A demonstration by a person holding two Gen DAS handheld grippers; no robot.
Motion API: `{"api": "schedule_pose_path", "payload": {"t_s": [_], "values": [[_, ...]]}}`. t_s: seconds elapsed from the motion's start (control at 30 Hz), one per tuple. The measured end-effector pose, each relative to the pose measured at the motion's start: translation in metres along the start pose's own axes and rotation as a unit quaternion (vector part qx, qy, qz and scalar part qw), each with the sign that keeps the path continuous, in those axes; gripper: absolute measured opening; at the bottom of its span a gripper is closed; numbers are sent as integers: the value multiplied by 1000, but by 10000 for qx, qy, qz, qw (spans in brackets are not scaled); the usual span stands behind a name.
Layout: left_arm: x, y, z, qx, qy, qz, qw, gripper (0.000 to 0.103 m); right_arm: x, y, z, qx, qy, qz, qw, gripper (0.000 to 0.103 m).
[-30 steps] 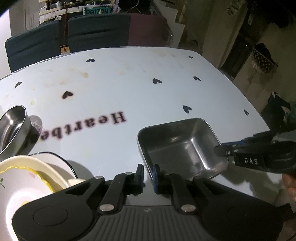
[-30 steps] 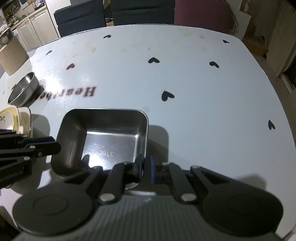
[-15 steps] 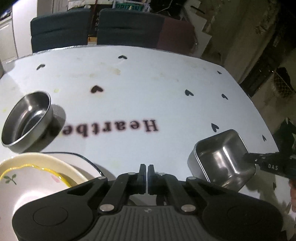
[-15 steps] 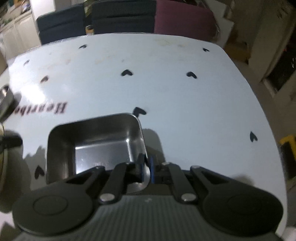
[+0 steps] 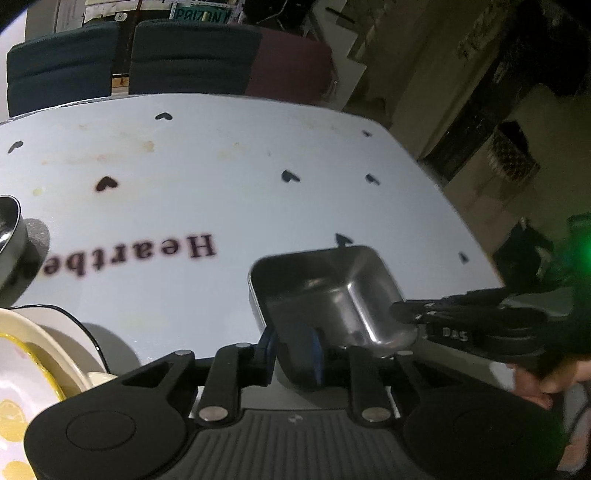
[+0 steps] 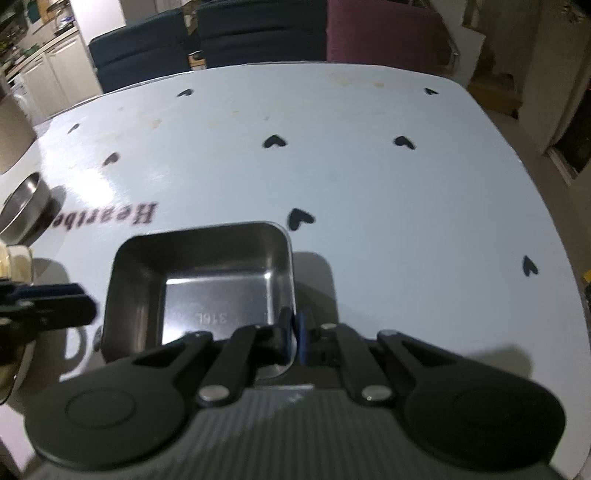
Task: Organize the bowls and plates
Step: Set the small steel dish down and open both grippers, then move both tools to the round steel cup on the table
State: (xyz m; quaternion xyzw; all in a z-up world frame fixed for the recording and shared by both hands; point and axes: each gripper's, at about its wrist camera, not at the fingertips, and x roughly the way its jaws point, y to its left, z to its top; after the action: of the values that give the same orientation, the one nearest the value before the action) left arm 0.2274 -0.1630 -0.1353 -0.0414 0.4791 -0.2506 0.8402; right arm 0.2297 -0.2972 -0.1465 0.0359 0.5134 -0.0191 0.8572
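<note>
A square steel tray (image 6: 199,280) is held just above the white table. My right gripper (image 6: 292,334) is shut on its near right rim. In the left wrist view the tray (image 5: 332,295) sits right in front of my left gripper (image 5: 291,350), whose fingers are apart around the tray's near corner. A round steel bowl (image 6: 22,208) stands at the far left and shows in the left wrist view (image 5: 9,229). A cream plate with a yellow rim (image 5: 33,373) lies stacked on another plate at the left.
The white table (image 6: 369,192) has black hearts and a "Heartbeat" print. Dark blue chairs (image 6: 147,48) and a maroon chair (image 6: 384,33) stand along the far edge. The table's right edge drops to the floor.
The left gripper was shut half a second ago and has opened beside the tray. The right gripper has carried the tray left, toward the left gripper.
</note>
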Motion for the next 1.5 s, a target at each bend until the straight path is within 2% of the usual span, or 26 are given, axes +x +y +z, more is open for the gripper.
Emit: {"api": "schedule_pose_path", "payload": {"t_s": [0.13, 0.17, 0.5, 0.6, 0.63, 0.7, 0.77, 0.83, 0.9, 1.0, 1.07, 1.13, 1.2, 1.27, 1.5], "values": [[7, 7, 0, -27, 115, 242, 9996, 22, 0, 3, 0, -67, 9, 71, 10000, 5], [9, 8, -1, -18, 159, 310, 9994, 25, 1, 2, 0, -30, 11, 105, 9999, 5], [10, 13, 0, 11, 185, 255, 9995, 27, 19, -9, 2, -25, 91, 383, 9992, 4], [9, 12, 1, -41, 129, 250, 9996, 25, 20, -6, 1, -94, 78, 349, 9993, 5], [8, 12, 2, -43, 90, 222, 9997, 26, 19, -5, 0, -124, 47, 333, 9994, 5], [5, 10, 4, -34, 48, 128, 9999, 36, 14, -5, 0, -130, -29, 314, 9994, 6], [2, 7, 5, -4, -22, 105, 9999, 53, 7, -6, 0, -91, -160, 365, 9992, 8], [-2, 4, 6, 45, -58, 106, 9999, 62, -2, -7, 0, -13, -290, 428, 9987, 19], [-5, 2, 6, 83, -85, 103, 9999, 71, -9, -7, 1, -10, -397, 353, 9986, 40], [-14, 1, 7, 154, -181, 143, 9996, 83, -20, -8, 2, 5, -524, 313, 9981, 56], [-21, 2, 8, 194, -292, 209, 9992, 95, -27, -9, 2, 30, -615, 287, 9977, 64], [-29, 3, 9, 242, -410, 271, 9985, 98, -34, -11, 1, 37, -719, 232, 9971, 76], [-37, 6, 10, 260, -496, 318, 9979, 99, -43, -11, 1, 89, -812, 182, 9965, 96], [-44, 11, 12, 228, -544, 329, 9977, 103, -48, -11, 1, 111, -906, 132, 9957, 103], [-76, 37, 23, 57, -833, 500, 9953, 103, -57, 0, 6, 35, -1080, 102, 9941, 103]]}}
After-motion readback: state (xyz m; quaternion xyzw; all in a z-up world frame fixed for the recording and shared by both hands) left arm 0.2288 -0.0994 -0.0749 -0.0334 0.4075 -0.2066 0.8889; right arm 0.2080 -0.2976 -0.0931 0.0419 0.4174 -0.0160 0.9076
